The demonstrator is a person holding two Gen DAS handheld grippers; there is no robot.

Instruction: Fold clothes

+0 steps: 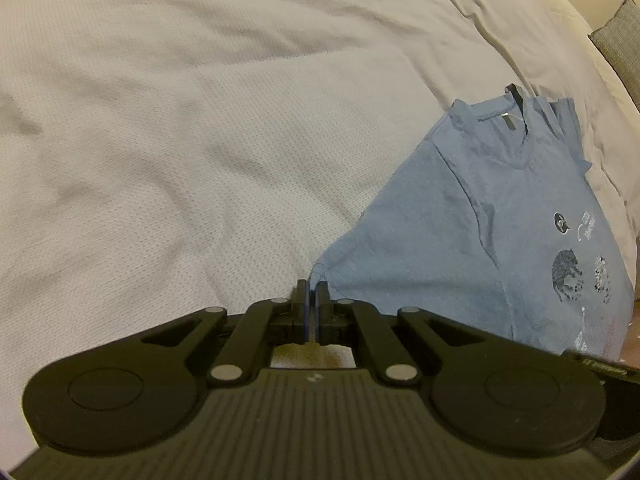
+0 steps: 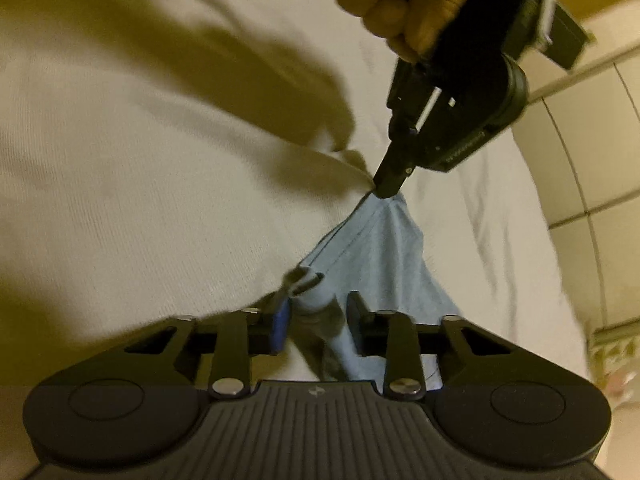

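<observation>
A white textured bedspread covered the bed. On it lay a blue T-shirt with dark printed graphics. The left gripper was pinched tight on a sleeve corner of the shirt. The right gripper stood parted, with bunched blue fabric lying between its fingers.

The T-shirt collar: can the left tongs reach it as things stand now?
Probably not yet. The left tongs are shut on the blue T-shirt's sleeve tip, so they are occupied. The collar itself lies uncovered on the white bedsheet.
</observation>
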